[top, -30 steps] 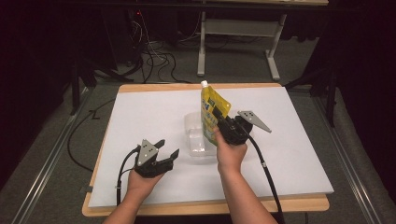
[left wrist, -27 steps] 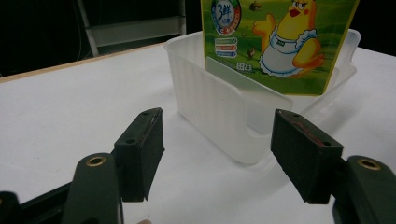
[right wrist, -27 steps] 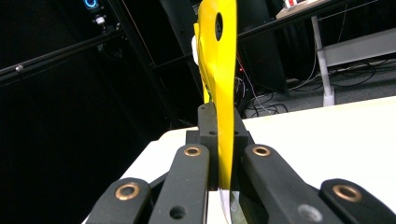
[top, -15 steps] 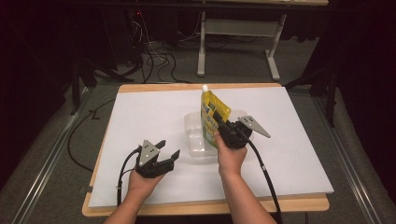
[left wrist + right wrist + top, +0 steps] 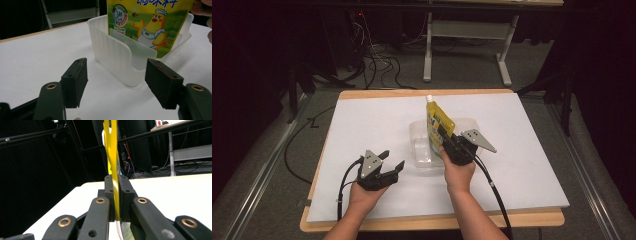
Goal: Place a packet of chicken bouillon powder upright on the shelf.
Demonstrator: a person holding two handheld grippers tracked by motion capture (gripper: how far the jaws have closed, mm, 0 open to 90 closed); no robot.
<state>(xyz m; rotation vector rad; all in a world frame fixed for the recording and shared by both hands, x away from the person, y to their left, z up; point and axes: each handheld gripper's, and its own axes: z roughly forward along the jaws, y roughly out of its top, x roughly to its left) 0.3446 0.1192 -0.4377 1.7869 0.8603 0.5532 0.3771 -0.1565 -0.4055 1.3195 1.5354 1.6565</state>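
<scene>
Yellow pouch (image 5: 439, 125) upright in translucent tub (image 5: 418, 135)

glossy yellow printed plastic pouch (image 5: 150, 25) | frosted translucent plastic tub (image 5: 117, 53), smooth | matt white sheet (image 5: 362, 125) over pale wooden bench (image 5: 432, 221) | matt black gripper pads (image 5: 75, 80)

Pouch (image 5: 440, 126) upright in bin (image 5: 422, 150), apparently; left tongs (image 5: 384, 169) left.
</scene>
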